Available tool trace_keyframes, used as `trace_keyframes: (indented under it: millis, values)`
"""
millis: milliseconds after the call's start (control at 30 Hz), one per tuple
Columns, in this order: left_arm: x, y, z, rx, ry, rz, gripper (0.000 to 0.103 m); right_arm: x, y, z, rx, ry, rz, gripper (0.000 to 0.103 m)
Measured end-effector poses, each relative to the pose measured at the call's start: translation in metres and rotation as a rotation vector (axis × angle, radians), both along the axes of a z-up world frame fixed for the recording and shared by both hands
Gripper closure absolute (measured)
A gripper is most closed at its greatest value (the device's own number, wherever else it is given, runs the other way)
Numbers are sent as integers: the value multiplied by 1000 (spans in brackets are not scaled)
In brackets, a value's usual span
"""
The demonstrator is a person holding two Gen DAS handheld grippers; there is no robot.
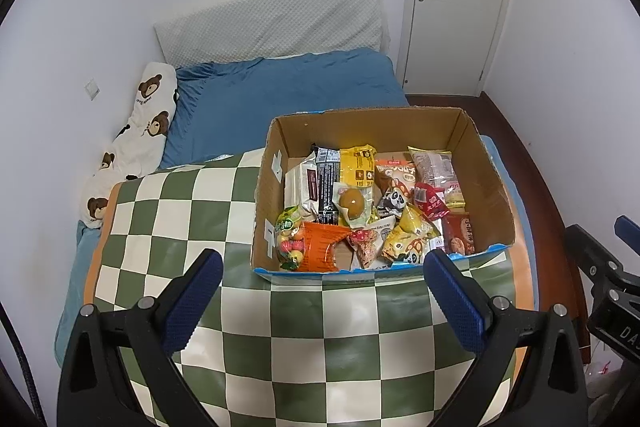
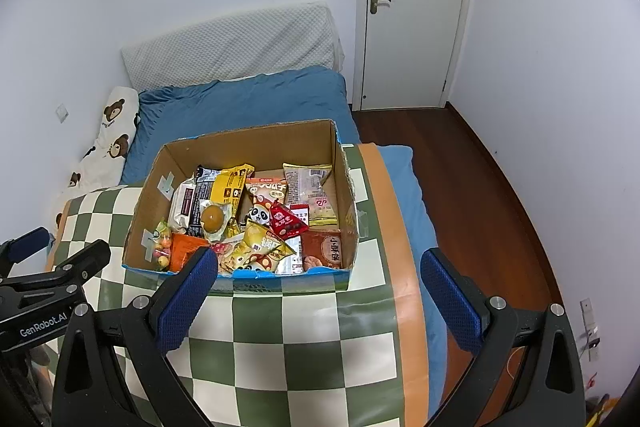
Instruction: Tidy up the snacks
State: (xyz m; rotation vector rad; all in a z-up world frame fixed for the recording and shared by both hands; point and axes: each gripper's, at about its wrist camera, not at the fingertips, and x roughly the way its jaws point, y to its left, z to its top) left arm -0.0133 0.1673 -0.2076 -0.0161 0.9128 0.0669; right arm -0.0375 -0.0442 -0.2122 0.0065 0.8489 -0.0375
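Note:
An open cardboard box (image 1: 486, 171) stands on a green and cream checkered mat (image 1: 168, 211) on the bed. It holds several snack packets, among them an orange packet (image 1: 320, 245), a yellow packet (image 1: 358, 165) and a red packet (image 1: 432, 203). The box also shows in the right wrist view (image 2: 256, 143), on the same mat (image 2: 280, 323). My left gripper (image 1: 322, 269) is open and empty, just short of the box's near wall. My right gripper (image 2: 318, 269) is open and empty, at the box's near wall.
A blue bedsheet (image 1: 280, 87) lies beyond the box, with a bear-print pillow (image 1: 140, 131) at the left and a white padded headboard (image 1: 272, 23) behind. A white door (image 2: 416, 7) and wooden floor (image 2: 480, 163) are on the right.

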Motion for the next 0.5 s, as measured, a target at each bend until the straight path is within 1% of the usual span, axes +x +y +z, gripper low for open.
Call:
trace_keyframes:
  millis: [500]
  values:
    - [-2, -3, 3, -3, -9, -7, 0, -4, -1, 1, 3, -6, -12, 0]
